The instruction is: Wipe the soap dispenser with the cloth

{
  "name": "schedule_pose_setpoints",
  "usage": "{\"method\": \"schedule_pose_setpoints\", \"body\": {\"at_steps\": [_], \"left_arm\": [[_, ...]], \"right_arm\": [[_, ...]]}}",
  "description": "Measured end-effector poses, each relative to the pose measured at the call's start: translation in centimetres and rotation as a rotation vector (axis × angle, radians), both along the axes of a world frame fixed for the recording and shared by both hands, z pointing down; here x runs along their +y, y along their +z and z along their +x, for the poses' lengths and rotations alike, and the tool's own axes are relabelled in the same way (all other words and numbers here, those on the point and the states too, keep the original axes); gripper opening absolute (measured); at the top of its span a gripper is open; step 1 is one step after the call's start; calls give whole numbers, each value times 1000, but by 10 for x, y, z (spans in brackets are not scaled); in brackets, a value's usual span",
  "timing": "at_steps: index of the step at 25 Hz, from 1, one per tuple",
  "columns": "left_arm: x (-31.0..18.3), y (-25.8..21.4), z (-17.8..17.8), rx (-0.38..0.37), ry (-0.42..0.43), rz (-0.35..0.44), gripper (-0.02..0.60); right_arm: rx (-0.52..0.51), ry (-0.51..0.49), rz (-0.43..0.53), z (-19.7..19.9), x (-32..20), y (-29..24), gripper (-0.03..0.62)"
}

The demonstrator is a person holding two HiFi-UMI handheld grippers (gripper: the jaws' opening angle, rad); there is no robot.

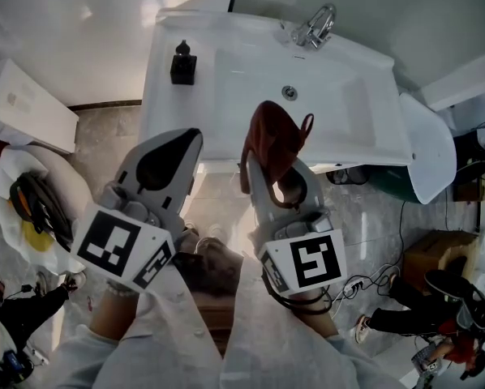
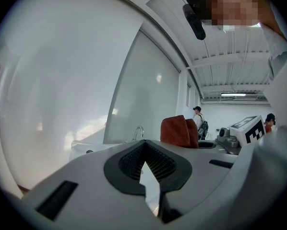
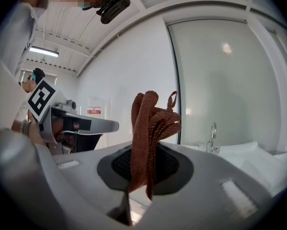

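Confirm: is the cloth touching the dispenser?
Apart. Head view: the cloth, pinched in the right gripper, hangs clear of the dispenser, bare sink between.

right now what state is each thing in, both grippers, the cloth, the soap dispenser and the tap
left gripper: shut, nothing between the jaws
right gripper: shut on the cloth
cloth: bunched, clamped in the right gripper
soap dispenser: upright on the left edge of the sink, untouched
tap: no water seen running

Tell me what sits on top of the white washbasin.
A black soap dispenser stands on the washbasin's left rear ledge, a faucet at its back edge. The cloth held by the right gripper covers part of the front rim; anything there is hidden.
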State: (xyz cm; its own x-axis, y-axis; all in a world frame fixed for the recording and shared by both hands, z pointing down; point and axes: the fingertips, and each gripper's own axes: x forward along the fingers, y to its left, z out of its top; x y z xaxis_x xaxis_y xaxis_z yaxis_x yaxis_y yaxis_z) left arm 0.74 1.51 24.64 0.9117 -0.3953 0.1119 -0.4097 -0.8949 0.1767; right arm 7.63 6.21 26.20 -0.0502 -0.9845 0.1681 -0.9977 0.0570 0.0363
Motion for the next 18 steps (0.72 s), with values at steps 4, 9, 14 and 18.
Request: {"method": "schedule_pose_setpoints", "body": {"at_steps": [4, 9, 14, 18], "left_arm": [[0, 1, -2, 1, 8, 2, 4], [-4, 3, -2, 0, 9, -1, 4], [-7, 3, -3, -4, 7, -1, 3], [-8, 4, -4, -5, 4, -1, 5]], "right_arm": [[-4, 7, 7, -2, -2, -1, 55], [11, -8, 2, -7, -8, 2, 55], [1, -8, -20, -7, -10, 7, 55], [-1, -12, -14, -6, -12, 6, 55]]}}
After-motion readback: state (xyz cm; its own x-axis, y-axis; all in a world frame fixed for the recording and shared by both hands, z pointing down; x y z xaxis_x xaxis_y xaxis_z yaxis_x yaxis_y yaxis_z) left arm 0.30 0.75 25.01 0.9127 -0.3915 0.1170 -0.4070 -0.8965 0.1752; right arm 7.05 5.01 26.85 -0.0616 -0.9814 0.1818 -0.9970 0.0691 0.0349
